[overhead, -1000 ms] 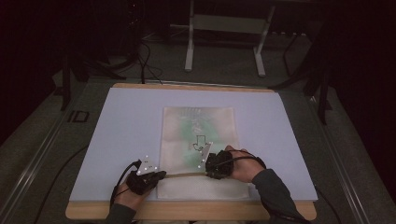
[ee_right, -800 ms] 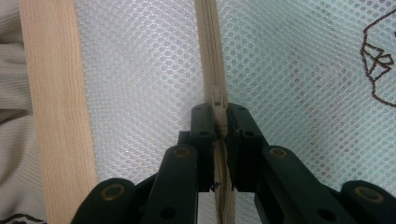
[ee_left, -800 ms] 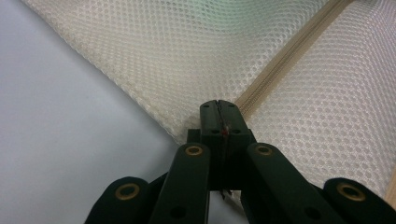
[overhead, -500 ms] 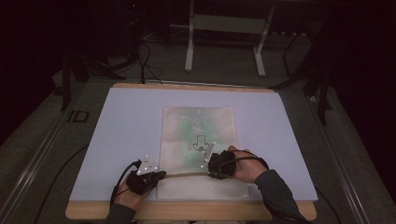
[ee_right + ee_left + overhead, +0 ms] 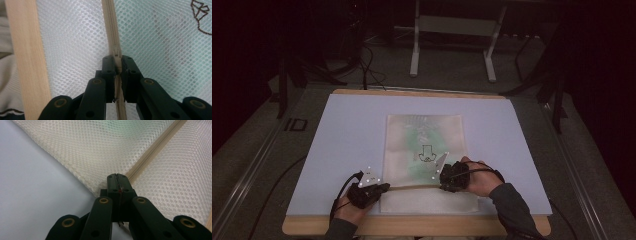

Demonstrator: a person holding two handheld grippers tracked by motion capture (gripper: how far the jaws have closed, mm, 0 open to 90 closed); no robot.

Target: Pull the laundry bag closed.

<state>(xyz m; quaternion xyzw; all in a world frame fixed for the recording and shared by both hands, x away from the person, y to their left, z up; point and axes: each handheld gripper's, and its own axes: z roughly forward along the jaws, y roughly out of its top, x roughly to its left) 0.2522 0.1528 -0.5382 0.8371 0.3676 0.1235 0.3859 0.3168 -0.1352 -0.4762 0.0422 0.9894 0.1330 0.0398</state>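
- Nearest edge: the desk (image 5: 312,226) has a pale wooden rim, covered by a smooth, matte lavender-blue mat (image 5: 347,135).
- Left gripper (image 5: 384,188): black, hinged linkage with brass-coloured rivets; its fingers are pinched together on the corner end of the mesh bag (image 5: 424,145), at the zipper's end, as the left gripper view (image 5: 117,178) shows.
- Right gripper (image 5: 443,184): same build; its fingers are clamped narrowly on the zipper pull (image 5: 117,61), a small beige tab.
- Zipper (image 5: 414,186): a beige woven tape with fine teeth, running between the two grippers near the bag's front edge, slightly bowed.
- Mesh bag: flat, rectangular, cream honeycomb netting, lying in the middle of the mat with its long side running away from the person; a greenish content shows faintly through, and a dark outlined figure (image 5: 427,153) is on its face.
- Farther off: dark carpeted floor (image 5: 452,75) with grey metal stand legs (image 5: 414,47) and black cables (image 5: 367,65).
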